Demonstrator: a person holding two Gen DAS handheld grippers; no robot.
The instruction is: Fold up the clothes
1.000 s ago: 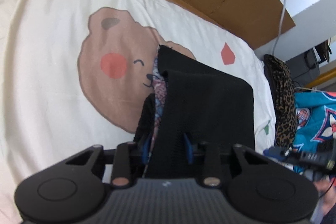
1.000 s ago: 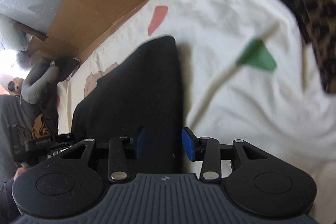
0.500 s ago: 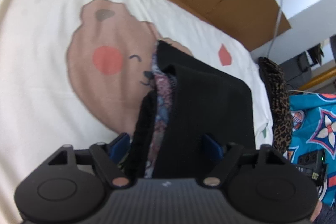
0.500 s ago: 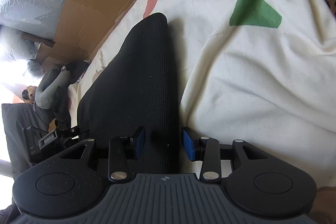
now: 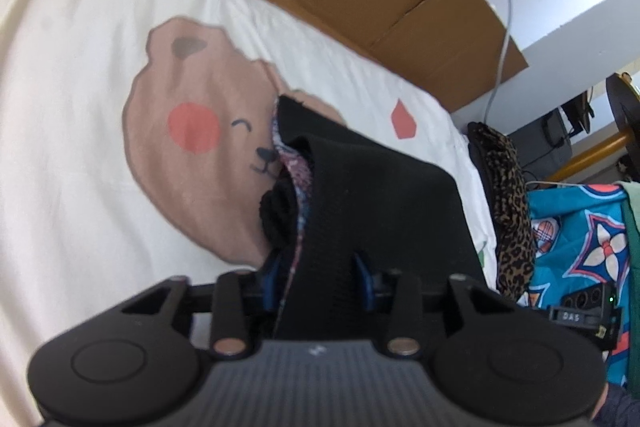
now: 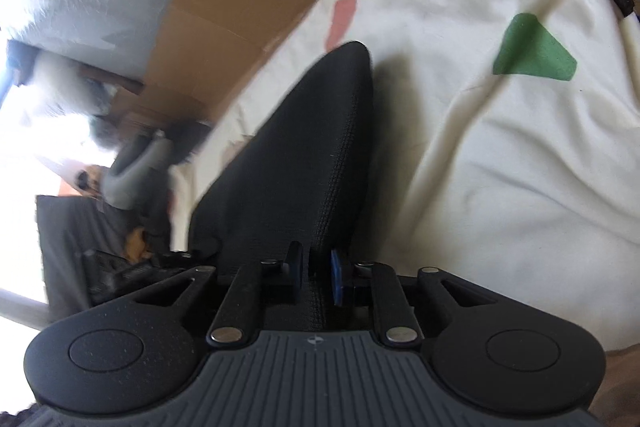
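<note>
Black knit garment (image 5: 372, 211) lies folded mid-bed on the bear-print sheet (image 5: 80, 75), its long axis running away from both grippers, left gripper (image 5: 318, 285) and right gripper (image 6: 314, 277) each clamping a near-edge corner.

We see bright daylight blowing out the right-wrist view at nine o'clock, motion blur there, and fisheye bending at every edge.

Right hand-held gripper (image 6: 316, 277) clamping black garment (image 6: 304, 155)
</note>
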